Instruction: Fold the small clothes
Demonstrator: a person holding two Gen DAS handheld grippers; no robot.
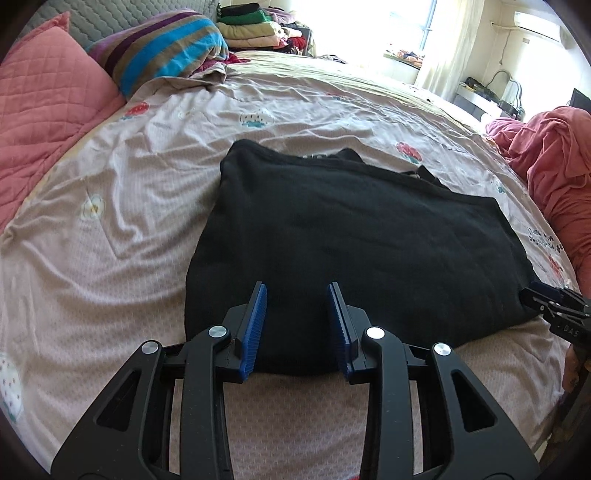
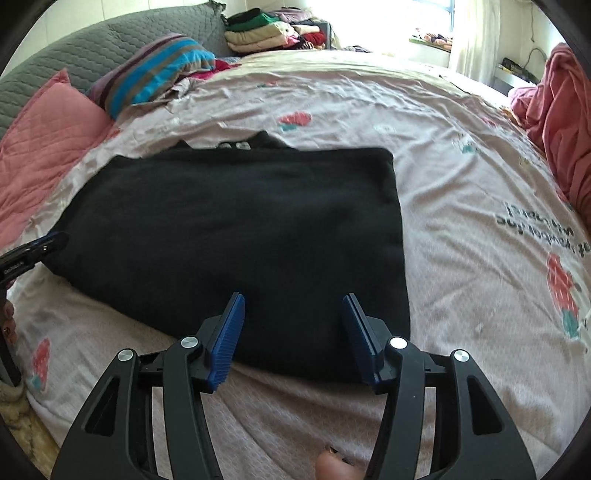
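A black garment (image 1: pixel 332 236) lies folded into a rough rectangle on the bed, also seen in the right wrist view (image 2: pixel 240 229). My left gripper (image 1: pixel 297 291) is open and empty, its blue pads over the garment's near left edge. My right gripper (image 2: pixel 293 301) is open and empty over the garment's near right edge. The right gripper's tip shows at the right edge of the left wrist view (image 1: pixel 554 306). The left gripper's tip shows at the left edge of the right wrist view (image 2: pixel 33 251).
The bed sheet (image 1: pixel 129 184) is pale pink with strawberry prints. Pink quilted pillows (image 1: pixel 44 118) and a striped pillow (image 1: pixel 166 48) lie at the head. A pink blanket heap (image 1: pixel 554 166) lies on the right. Folded clothes (image 1: pixel 255 26) are stacked at the back.
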